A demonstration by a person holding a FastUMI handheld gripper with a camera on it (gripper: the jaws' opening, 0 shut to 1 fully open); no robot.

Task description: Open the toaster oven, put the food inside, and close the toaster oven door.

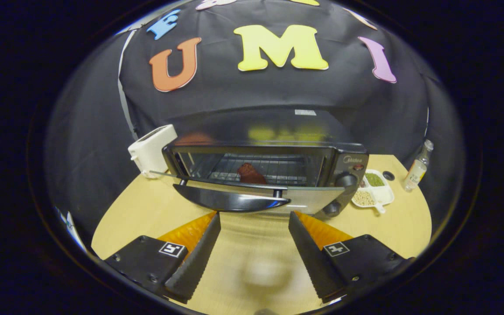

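Note:
A black toaster oven [322, 164] stands on the wooden table just beyond my fingers. Its glass door [252, 186] hangs partly open, tilted toward me, with the curved black handle [230, 199] just ahead of my fingertips. A brown piece of food [251, 174] lies on the wire rack inside. My gripper [254, 214] is open, its fingers spread wide below the handle with nothing between them.
A white toaster [151, 151] stands left of the oven. To its right sits a white divided dish [375, 192] with beans, and a small clear bottle [417, 168] farther right. Bare wooden table [134, 214] lies under and around my fingers.

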